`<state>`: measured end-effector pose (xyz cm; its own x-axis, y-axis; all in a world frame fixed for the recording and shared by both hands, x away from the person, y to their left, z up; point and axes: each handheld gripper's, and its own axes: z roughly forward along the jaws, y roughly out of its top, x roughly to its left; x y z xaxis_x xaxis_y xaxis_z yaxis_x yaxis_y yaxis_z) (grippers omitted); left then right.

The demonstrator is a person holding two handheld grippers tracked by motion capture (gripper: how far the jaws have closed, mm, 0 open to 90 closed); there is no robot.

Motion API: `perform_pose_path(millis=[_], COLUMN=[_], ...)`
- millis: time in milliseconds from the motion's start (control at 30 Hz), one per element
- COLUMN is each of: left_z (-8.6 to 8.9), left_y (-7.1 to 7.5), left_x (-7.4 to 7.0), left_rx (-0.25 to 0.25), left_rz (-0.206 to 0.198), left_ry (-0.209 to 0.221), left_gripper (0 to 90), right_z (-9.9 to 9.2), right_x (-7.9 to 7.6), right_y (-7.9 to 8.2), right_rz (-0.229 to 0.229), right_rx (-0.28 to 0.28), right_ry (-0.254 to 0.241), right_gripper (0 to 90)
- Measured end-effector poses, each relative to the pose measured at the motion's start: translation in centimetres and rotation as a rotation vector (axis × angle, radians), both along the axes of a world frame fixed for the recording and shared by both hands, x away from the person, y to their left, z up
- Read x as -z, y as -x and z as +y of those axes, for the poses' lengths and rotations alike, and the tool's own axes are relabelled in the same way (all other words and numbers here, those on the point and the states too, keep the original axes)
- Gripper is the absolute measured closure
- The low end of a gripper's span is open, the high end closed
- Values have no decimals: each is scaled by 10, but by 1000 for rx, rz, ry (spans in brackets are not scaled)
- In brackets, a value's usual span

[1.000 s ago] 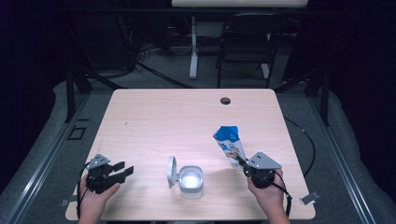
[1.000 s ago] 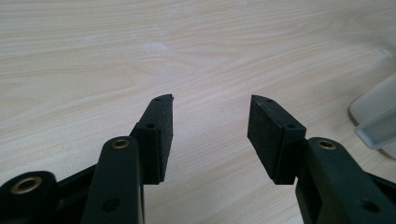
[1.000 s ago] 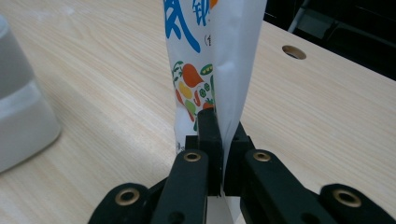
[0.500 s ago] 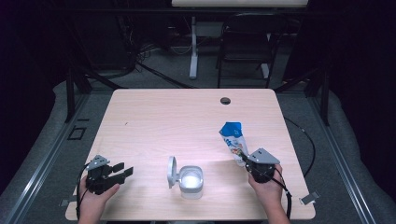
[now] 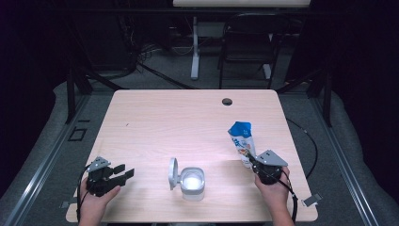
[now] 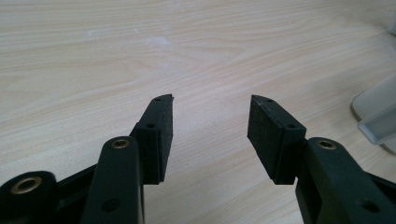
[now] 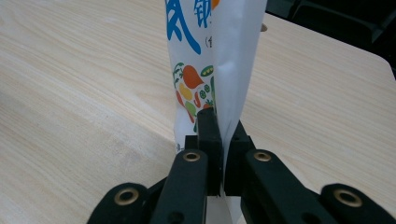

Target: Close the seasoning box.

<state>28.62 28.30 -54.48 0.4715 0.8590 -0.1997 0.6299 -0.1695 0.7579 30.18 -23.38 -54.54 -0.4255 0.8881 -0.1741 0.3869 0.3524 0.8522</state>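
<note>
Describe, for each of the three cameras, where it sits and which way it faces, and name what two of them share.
High view: above the person's side of the table, looking forward and down; both hands with the left gripper and right gripper enter from below.
Left gripper view: rides the left gripper, looking along its open jaws over the wood.
Right gripper view: rides the right gripper, jaws shut on the pouch.
Shared: the pouch shows in the high and right gripper views.
</note>
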Motion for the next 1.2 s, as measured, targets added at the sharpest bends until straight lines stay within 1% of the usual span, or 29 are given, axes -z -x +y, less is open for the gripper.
perform_pose_path(millis=[200, 400, 467, 600, 733, 767, 867, 900, 967, 1033, 1067, 1200], left_z=[0, 0, 0, -1, -4, -6, -9, -12, -15, -17, -17, -20], left_y=[0, 0, -1, -3, -6, -7, -8, -10, -11, -11, -12, -11], left_x=[0, 0, 0, -1, -1, -2, -2, -2, -2, -1, -2, -3], left_rx=[-4, -4, -4, 0, 5, 13, 13, 23, 32, 29, 36, 30], left_rz=[-3, -6, -4, -1, -7, -4, -9, -4, -5, -9, -5, -9], left_ry=[5, 6, 6, 4, 10, 8, 13, 9, 9, 10, 7, 17], left_gripper=[510, 510, 510, 510, 510, 510, 510, 511, 510, 510, 510, 511], right_z=[-1, 0, 0, -2, -4, -7, -8, -10, -11, -13, -14, -17], right_x=[0, 1, 0, 1, 2, 2, 4, 4, 5, 5, 6, 6], right_y=[1, 2, 3, 4, 5, 7, 8, 10, 11, 12, 12, 13], right_rz=[4, -6, 3, 4, 8, 20, 18, 22, 26, 31, 34, 49], right_rx=[-1, -4, -6, -9, -1, -1, -1, -2, -4, 0, -1, 6], right_ry=[5, 2, 13, 18, 12, 20, 14, 34, 29, 30, 29, 22], right_gripper=[889, 881, 877, 871, 863, 858, 849, 840, 834, 825, 821, 811])
